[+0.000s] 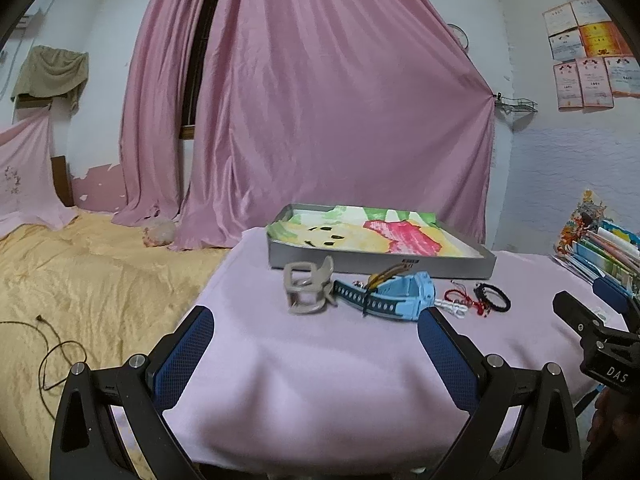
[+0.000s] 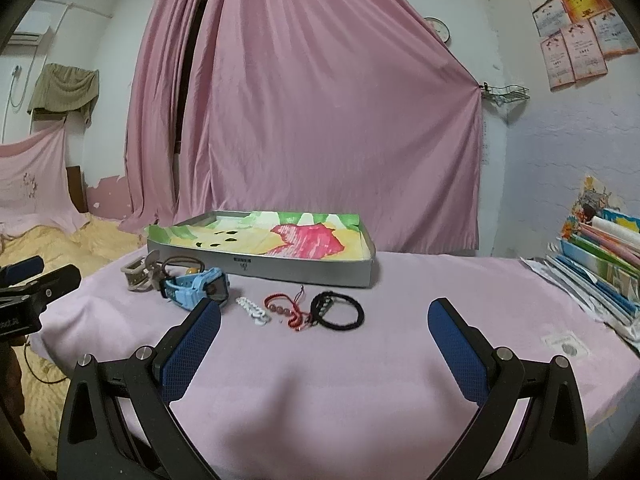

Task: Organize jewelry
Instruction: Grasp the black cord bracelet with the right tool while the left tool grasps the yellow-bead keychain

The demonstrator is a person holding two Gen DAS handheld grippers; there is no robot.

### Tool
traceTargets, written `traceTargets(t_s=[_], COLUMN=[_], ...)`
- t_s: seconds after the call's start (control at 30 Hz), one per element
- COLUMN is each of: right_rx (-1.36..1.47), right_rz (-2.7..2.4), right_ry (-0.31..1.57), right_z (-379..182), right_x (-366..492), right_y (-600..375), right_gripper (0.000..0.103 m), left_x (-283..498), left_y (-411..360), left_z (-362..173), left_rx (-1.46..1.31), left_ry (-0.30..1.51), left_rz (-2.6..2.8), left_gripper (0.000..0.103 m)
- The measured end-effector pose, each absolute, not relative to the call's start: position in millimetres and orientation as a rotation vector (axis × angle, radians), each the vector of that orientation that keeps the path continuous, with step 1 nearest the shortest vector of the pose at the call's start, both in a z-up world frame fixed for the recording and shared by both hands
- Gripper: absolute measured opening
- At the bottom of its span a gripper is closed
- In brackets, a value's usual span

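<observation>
Just in front of the grey tray (image 2: 304,274), the black bracelet (image 2: 344,310) – light, limp, likely snaggy – is best pinched across its cord; both grippers (image 2: 324,312) (image 1: 316,320) are held wide, empty

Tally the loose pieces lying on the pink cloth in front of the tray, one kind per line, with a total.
Hair claw clip: 1
Blue watch: 1
Brown hair tie: 1
White bracelet: 1
Red cord bracelet: 1
Black bracelet: 1
Total: 6
</observation>
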State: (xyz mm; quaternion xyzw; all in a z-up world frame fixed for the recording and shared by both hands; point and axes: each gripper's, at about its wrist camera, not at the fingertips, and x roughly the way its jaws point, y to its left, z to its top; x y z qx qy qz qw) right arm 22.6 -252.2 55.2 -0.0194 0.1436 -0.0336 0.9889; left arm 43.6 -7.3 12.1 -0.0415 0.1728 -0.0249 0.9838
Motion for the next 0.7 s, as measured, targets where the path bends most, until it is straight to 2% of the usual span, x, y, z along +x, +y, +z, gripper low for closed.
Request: traceTargets(t_s=[0.3,0.7], right_rx=[-0.019,0.073], right_rz=[-0.043,-0.010], right_ry=[0.332,0.500], right_z=[66.8,54.0], right_x=[58.4,117.3], right_y=[-263.5,-280.7], right_gripper=[0.102,0.102], left_x=[84.5,139.9], left_y=[-16.8,-32.2], left_z=[24.5,25.4], left_rx=[-0.086,-0.069], left_ry=[0.392,0.488], left_rz=[-0.083,-0.162], left_gripper=[0.102,0.102])
